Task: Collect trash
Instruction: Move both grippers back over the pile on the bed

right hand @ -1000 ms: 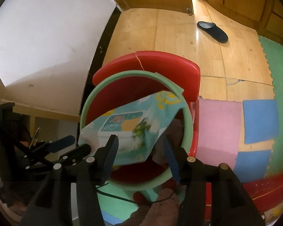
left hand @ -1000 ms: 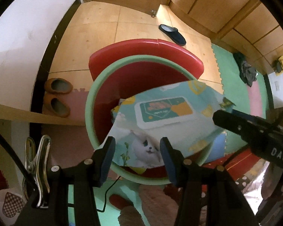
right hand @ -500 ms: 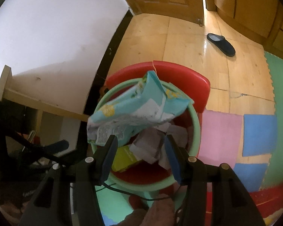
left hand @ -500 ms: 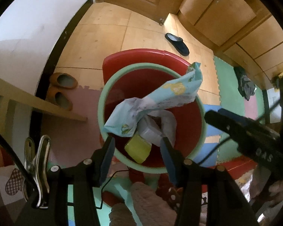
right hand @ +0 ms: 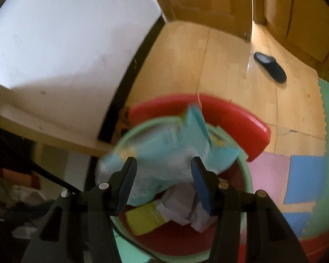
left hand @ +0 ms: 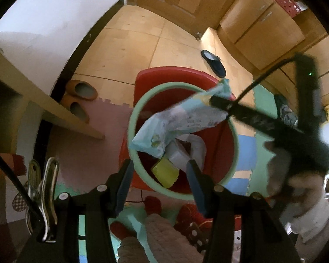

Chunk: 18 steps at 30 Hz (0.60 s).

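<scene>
Wipes packet over the bin!
Left gripper fingers spread, empty; right gripper fingers apart too, the packet blurred beyond them.

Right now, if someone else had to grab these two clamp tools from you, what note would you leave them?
Left gripper: open, empty, above the near edge of the bin.
Right gripper: jaws apart, gripping nothing; the wipes pack sits just past its tips.
Bin, red with a green rim: holds a yellow box and crumpled white paper.
Done: the pack is at the bin, lying across its mouth.
Left: its far end sticks up over the rim, so it probably needs a push down. Then look for more trash.
</scene>
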{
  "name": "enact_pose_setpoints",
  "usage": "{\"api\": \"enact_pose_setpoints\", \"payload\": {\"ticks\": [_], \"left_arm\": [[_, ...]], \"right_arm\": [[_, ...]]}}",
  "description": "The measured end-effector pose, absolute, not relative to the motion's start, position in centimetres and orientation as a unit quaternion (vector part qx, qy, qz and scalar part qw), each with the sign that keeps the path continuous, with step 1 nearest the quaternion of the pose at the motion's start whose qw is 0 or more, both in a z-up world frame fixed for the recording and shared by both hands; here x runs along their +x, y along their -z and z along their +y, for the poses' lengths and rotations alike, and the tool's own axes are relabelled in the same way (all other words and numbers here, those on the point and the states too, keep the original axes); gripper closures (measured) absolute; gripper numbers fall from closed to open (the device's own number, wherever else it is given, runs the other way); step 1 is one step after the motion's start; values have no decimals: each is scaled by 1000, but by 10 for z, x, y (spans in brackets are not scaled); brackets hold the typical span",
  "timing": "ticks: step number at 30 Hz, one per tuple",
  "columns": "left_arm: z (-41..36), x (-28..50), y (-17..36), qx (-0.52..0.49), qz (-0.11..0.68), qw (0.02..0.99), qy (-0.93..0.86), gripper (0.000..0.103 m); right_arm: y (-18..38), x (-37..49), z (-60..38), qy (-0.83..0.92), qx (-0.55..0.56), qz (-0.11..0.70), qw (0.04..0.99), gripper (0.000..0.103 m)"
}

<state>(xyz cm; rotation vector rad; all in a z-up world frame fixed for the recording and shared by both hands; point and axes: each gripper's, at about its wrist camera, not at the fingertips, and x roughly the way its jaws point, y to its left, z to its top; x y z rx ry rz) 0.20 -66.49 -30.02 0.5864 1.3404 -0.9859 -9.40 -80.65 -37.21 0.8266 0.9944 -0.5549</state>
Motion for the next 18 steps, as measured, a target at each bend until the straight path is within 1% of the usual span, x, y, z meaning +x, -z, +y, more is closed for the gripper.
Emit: {"api": "enact_pose_setpoints", "payload": {"ticks": [3, 6, 10, 18], "left_arm": [[-660, 6, 297, 251, 589, 640, 425, 50], [-655, 9, 293, 245, 591, 643, 420, 50], [-654, 12, 290, 238, 594, 648, 414, 50], [-646, 16, 274, 222, 589, 657, 415, 50]], "right_arm": [[399, -90, -804, 249, 375, 494, 744, 50], [408, -92, -800, 246, 374, 506, 737, 50], [402, -94, -799, 241, 374, 504, 740, 50], [371, -109, -786, 247, 370, 493, 748, 50]]}}
